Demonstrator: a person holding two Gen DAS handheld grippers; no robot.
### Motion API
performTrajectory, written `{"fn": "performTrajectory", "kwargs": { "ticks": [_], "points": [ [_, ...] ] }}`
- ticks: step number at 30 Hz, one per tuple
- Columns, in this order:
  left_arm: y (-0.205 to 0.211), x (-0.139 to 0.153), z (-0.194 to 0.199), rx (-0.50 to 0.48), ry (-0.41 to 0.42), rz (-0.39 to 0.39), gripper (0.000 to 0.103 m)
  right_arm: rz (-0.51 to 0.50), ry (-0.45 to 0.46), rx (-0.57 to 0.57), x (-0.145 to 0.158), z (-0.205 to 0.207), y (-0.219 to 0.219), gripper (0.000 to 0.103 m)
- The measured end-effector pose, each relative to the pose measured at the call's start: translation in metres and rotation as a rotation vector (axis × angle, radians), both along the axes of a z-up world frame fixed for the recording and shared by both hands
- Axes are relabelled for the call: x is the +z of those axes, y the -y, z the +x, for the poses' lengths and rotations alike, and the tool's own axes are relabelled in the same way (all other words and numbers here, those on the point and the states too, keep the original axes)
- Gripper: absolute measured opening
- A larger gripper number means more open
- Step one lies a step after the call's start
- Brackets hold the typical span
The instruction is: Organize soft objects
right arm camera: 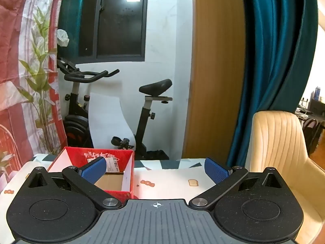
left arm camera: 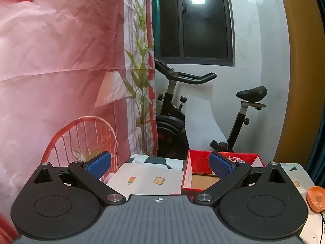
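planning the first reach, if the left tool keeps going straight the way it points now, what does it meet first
Most likely the white patterned tablecloth, since the open left tool tilts slightly downward. The open red cardboard box sits just to the right of that line, behind its right finger. Depth is hard to judge through the fisheye.

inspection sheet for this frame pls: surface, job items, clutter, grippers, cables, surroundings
Surface: table under a white cloth printed with toast and ice-lolly pictures.
Job's things: open red box on the table, cardboard floor showing, nothing seen inside; no soft objects seen.
Clutter: orange dish-like item at the table's right edge, too blurred to identify.
Grippers: left gripper open, nothing between the fingers; right gripper open, nothing between the fingers.
Cables: thin dark wire below the orange item.
Surroundings: exercise bike beyond the table, dark window, teal curtain, cream chair, red printed backdrop.
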State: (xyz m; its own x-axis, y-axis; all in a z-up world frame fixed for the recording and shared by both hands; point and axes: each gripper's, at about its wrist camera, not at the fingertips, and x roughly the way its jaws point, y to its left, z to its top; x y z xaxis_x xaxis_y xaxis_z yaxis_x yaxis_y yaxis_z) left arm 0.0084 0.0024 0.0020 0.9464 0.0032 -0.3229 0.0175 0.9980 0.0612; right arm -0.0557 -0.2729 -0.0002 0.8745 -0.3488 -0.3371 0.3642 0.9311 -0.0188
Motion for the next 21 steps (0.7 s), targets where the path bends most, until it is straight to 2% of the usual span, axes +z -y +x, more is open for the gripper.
{"fn": "performTrajectory", "kwargs": {
  "ticks": [21],
  "points": [
    [0.000, -0.004, -0.008, -0.004, 0.001, 0.003, 0.103, 0.001, -0.004, -0.003, -0.002, 0.002, -0.001, 0.103]
  ]
}}
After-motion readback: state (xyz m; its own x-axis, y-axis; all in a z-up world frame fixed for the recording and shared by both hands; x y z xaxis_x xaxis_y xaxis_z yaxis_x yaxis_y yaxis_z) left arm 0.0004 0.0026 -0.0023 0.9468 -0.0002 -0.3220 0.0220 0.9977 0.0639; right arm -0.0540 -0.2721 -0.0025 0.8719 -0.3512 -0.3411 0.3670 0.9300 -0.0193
